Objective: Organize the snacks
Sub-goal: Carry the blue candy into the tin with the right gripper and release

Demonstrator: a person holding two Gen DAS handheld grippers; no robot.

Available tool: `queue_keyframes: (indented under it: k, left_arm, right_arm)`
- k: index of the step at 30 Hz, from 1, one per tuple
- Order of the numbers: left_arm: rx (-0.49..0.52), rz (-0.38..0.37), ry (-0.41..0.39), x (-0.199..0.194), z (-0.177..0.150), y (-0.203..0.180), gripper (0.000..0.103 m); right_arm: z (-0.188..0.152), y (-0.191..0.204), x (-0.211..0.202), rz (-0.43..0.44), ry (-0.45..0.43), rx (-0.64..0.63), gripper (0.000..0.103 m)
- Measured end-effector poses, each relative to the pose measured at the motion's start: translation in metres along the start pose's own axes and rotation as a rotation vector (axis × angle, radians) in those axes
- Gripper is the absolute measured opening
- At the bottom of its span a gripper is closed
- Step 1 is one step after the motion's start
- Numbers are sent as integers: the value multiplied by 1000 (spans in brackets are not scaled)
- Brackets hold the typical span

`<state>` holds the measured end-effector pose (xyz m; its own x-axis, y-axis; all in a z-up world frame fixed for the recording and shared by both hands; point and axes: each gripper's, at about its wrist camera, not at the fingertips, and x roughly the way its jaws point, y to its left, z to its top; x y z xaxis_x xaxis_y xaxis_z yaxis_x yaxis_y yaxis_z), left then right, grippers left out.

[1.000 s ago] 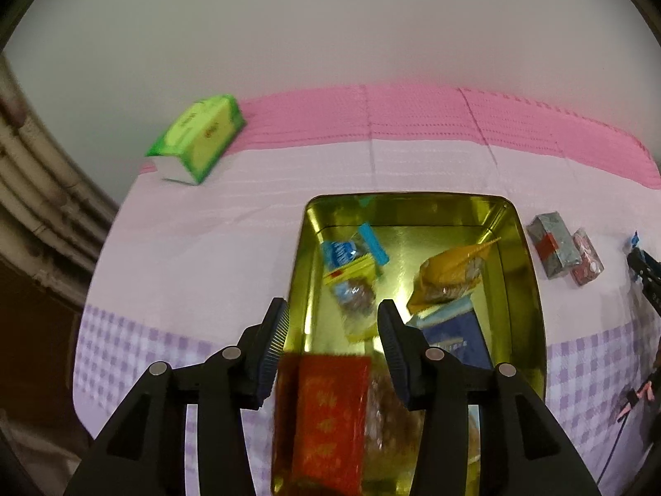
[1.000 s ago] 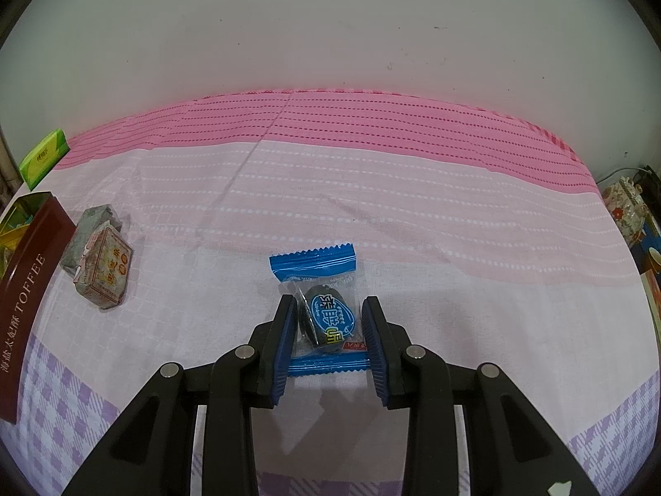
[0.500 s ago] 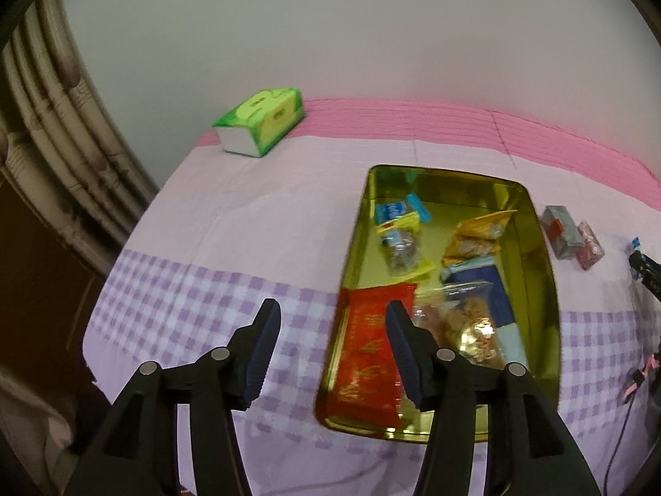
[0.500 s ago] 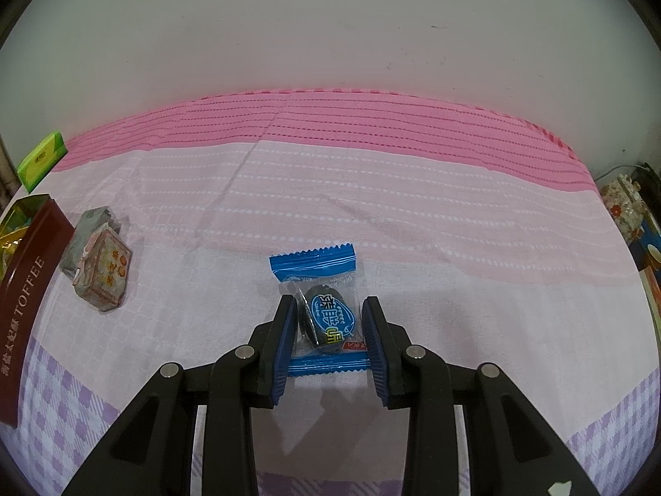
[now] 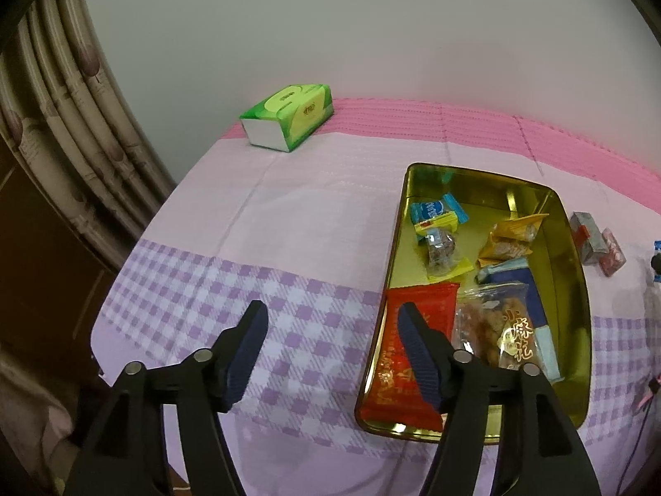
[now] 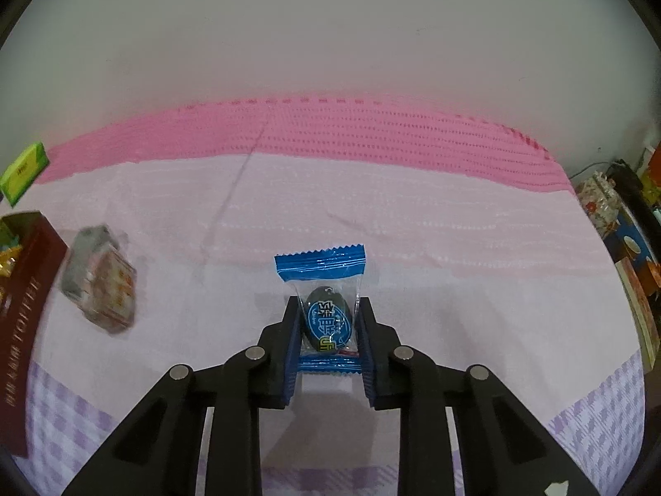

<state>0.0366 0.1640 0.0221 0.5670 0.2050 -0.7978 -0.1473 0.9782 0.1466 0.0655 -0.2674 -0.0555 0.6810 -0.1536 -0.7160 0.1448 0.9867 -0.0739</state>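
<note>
My right gripper point(image 6: 328, 332) is clamped on the blue-wrapped candy point(image 6: 324, 314), its wrapper's top edge poking out at 12 o'clock. My left gripper point(image 5: 332, 345) holds nothing, its jaws opening over the checked tablecloth point(image 5: 256, 289). The gold tin point(image 5: 576, 301) of snacks sits at 2 o'clock from it, 2 wrapped snacks point(image 5: 595, 242) just beyond the tin's right wall.
</note>
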Motion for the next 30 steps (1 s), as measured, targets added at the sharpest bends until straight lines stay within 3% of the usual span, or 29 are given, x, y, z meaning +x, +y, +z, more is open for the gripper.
queue_keyframes:
  k: [7,17,24,30]
  left_arm:
    - [-20,-19,1,0,0,3,68]
    - [-50,-26,3,-2,0,9,69]
    - [-83,-38,25,4,2,16,70]
    - [-108,-33,35,7,2,22,70]
  right_arm:
    - [15,43,-37,132,-40,-33,23]
    - [24,158,-75,380,-37,-164,23]
    - [27,216,-76,441,-13,-234,23]
    - [15,243,-67,455,25,-290,23]
